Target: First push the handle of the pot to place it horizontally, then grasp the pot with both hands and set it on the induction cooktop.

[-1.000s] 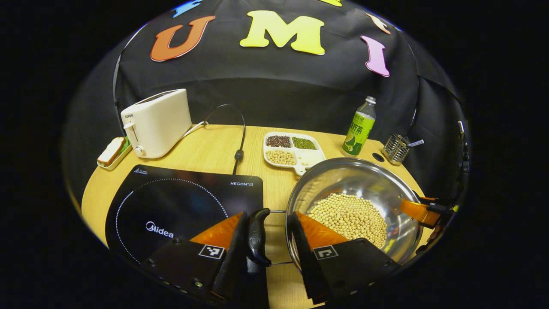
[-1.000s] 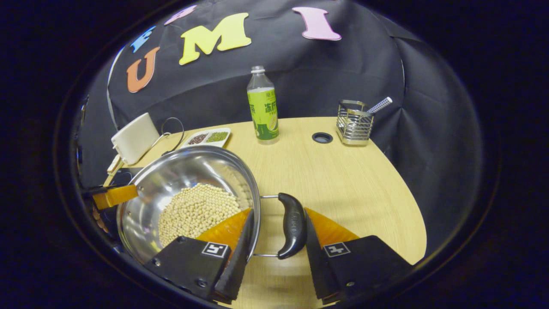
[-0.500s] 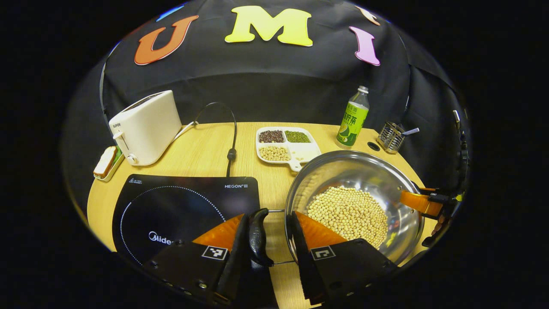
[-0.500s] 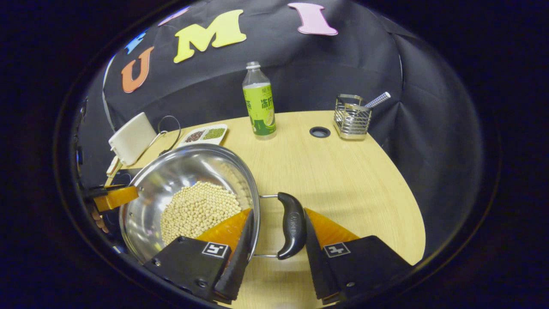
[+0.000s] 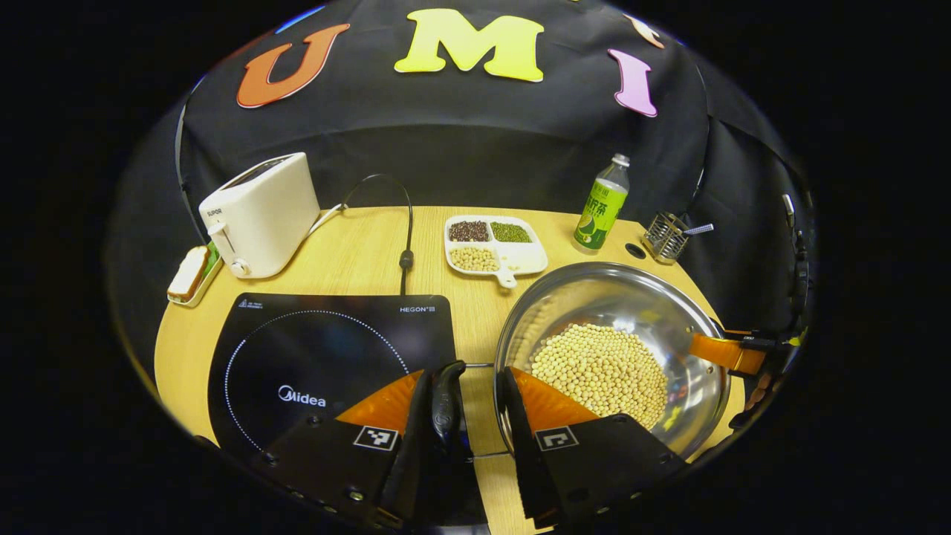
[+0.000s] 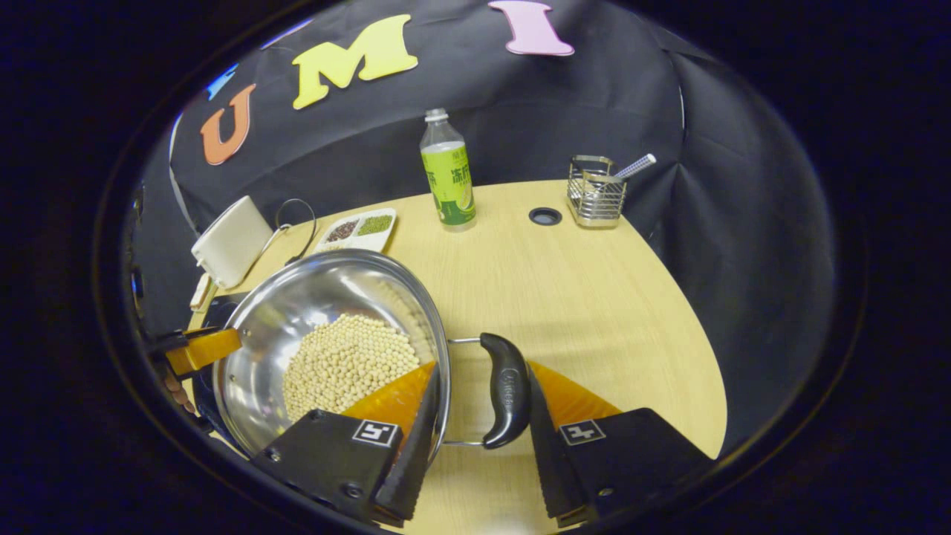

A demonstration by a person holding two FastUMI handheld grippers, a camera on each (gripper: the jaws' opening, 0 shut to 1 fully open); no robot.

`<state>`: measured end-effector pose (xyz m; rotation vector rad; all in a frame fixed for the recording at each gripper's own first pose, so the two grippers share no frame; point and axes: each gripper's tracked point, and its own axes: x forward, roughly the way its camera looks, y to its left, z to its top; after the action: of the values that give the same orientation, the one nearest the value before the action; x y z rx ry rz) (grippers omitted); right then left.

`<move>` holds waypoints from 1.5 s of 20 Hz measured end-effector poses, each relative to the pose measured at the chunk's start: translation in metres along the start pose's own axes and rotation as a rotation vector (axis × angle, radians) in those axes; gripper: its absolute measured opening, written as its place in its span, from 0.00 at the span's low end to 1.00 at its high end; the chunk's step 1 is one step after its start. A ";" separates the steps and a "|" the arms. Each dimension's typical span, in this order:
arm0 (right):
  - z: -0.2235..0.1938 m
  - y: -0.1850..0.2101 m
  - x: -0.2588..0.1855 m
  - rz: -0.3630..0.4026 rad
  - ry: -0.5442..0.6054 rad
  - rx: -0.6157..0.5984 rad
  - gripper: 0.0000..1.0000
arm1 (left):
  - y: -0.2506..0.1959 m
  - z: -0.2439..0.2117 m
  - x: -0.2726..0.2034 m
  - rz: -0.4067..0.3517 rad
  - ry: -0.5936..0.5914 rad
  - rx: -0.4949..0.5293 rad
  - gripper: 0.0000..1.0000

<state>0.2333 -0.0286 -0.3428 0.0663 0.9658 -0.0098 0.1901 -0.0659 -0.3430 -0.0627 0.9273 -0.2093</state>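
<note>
Now I have the pot (image 5: 609, 357) straddled: my left gripper (image 5: 464, 431) and right gripper (image 6: 475, 435) each bracket a side handle with jaws apart, one finger inside the rim. Its target, the induction cooktop (image 5: 327, 349), lies just beside the left gripper.

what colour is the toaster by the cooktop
Cream white. The toaster shows best in the left gripper view, behind the cooktop.

the left gripper (image 5: 468, 416) is held level, its jaws set around the pot's handle and rim. the right gripper (image 6: 475, 423) is posed likewise on the opposite side. fingers of a hand (image 6: 178, 388) are glimpsed behind the far gripper.
</note>
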 end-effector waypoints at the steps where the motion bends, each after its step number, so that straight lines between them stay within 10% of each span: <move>1: 0.002 -0.001 -0.009 -0.005 -0.001 -0.003 0.63 | -0.002 0.000 -0.006 -0.003 0.000 0.000 0.52; 17: 0.039 0.033 -0.133 0.003 -0.066 -0.018 0.63 | 0.002 0.045 -0.121 -0.006 -0.083 0.029 0.52; 30: 0.049 0.175 -0.121 0.128 -0.040 -0.099 0.65 | 0.130 0.052 -0.167 0.134 -0.116 -0.034 0.52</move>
<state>0.2116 0.1408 -0.2067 0.0365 0.9194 0.1544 0.1544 0.0940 -0.1985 -0.0440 0.8157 -0.0651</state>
